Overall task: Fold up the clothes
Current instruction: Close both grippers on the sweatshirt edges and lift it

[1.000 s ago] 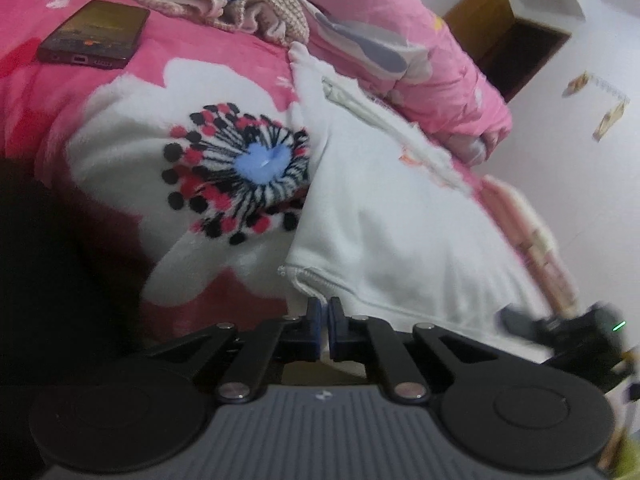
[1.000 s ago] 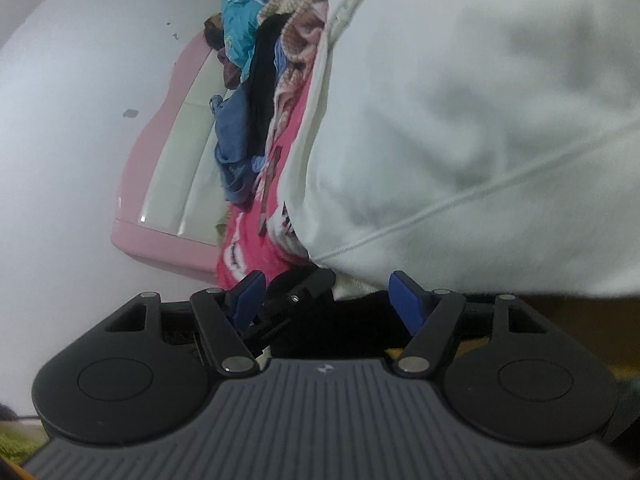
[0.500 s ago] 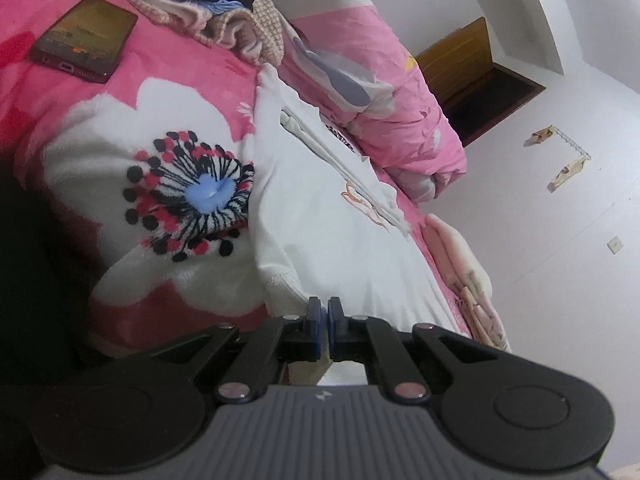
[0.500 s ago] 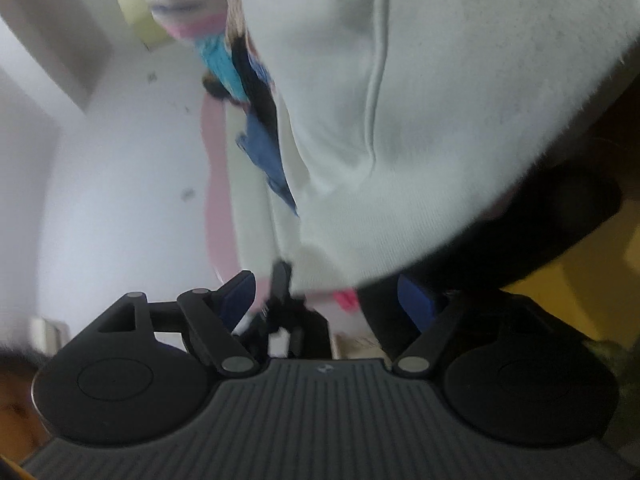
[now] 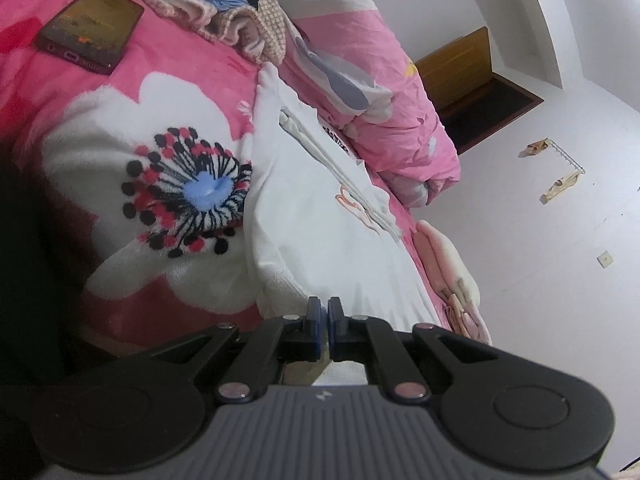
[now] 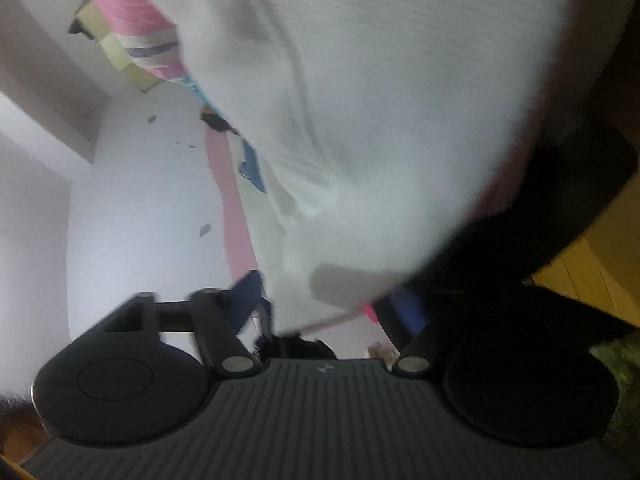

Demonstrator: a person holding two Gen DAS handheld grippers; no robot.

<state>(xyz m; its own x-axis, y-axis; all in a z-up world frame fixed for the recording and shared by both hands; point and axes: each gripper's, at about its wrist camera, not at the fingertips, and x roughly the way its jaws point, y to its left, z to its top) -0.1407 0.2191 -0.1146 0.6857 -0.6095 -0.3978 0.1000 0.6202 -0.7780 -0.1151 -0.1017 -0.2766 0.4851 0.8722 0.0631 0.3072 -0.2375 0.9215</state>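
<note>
L gripper [image 5: 324, 312] sits at the near edge of the bed, blue pads pressed together w/ only a sliver of a gap. White cloth shows right behind and under the tips, so it looks pinched on the near hem of the shirt [image 5: 320, 216], tho the actual bite is hidden by the fingers. Shirt is white, w/ a small orange outline print, lying flat on the blanket [image 5: 80, 92] and running from the near edge toward the far side; its left edge overlaps the blanket's big white flower w/ the black, red and blue centre. Right of the shirt, near the bed's right edge, a folded pale pink stack [image 5: 452, 268]. Farther right and back, a rumpled pink quilt [image 5: 380, 80]. Far left, a phone [image 5: 90, 28] lies face up on the blanket; just beyond it a heap of mixed clothes [image 5: 240, 24]. White wall beyond, w/ a dark wood-framed opening.

R gripper [image 6: 328, 304] view is blurred. Fingers spread wide, blue pads well apart, white fabric [image 6: 380, 100] hanging in the gap and filling most of the view; nothing clamped as far as I can tell. Far left there: pink bed edge, white wall.
</note>
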